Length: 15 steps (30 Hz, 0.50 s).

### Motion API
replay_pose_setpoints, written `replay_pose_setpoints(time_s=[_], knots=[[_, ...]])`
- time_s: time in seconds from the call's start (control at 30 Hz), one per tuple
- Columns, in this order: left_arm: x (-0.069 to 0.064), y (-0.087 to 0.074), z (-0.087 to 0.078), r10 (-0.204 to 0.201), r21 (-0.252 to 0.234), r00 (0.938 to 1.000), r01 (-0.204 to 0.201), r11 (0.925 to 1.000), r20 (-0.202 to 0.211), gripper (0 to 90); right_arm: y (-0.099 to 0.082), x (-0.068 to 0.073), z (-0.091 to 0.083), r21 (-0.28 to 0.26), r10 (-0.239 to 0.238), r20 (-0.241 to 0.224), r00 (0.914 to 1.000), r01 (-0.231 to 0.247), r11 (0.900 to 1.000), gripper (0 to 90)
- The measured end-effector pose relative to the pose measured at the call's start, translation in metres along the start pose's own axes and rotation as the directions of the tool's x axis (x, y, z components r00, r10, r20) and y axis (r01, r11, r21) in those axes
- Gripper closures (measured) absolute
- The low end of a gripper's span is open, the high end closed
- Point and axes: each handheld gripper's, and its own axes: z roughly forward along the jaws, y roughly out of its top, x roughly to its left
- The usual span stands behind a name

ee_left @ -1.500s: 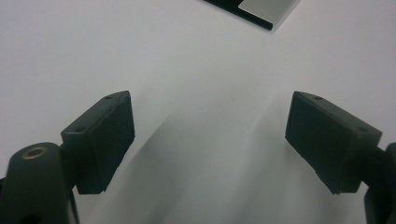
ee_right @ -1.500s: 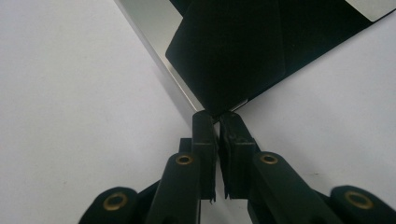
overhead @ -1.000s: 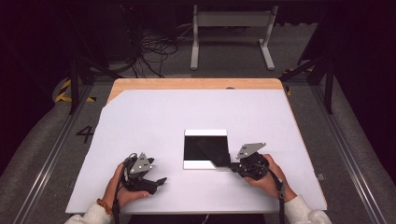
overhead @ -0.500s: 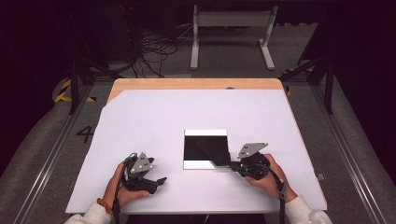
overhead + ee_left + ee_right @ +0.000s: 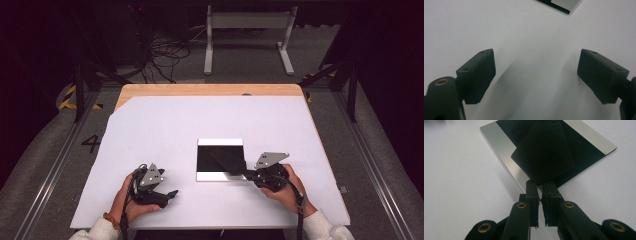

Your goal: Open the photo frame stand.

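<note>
1. High view: the right gripper (image 5: pixel 248 175) is resting at the near right corner of the tray (image 5: pixel 220 177), its jaws clenching a corner of the black card (image 5: pixel 227 159).
2. The card is lying tilted over the tray's dark middle, one corner reaching past the tray's near edge into the jaws.
3. The tray is sitting flat on the white sheet (image 5: pixel 165 125), white strips along its far and near edges.
4. The left gripper (image 5: pixel 170 195) is lying on the sheet, well left of the tray, jaws spread wide and holding nothing.
</note>
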Motion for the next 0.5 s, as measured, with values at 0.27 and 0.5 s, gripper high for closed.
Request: replay_pose_setpoints(time_s=[0.27, 0.5], knots=[[0.0002, -0.0018, -0.0027, -0.005, 0.002, 0.9999, 0.005, 1.0, -0.009, 15.8, 0.0028, 0.0009, -0.0022, -0.053, 0.005, 0.008, 1.0, -0.005, 0.9986, 83.6], [0.0, -0.0016, -0.0017, -0.005, 0.003, 0.9999, 0.005, 1.0, -0.01, 15.4, 0.0049, 0.0027, -0.0033, -0.085, 0.002, 0.025, 0.9997, 0.0, 0.9964, 82.3]])
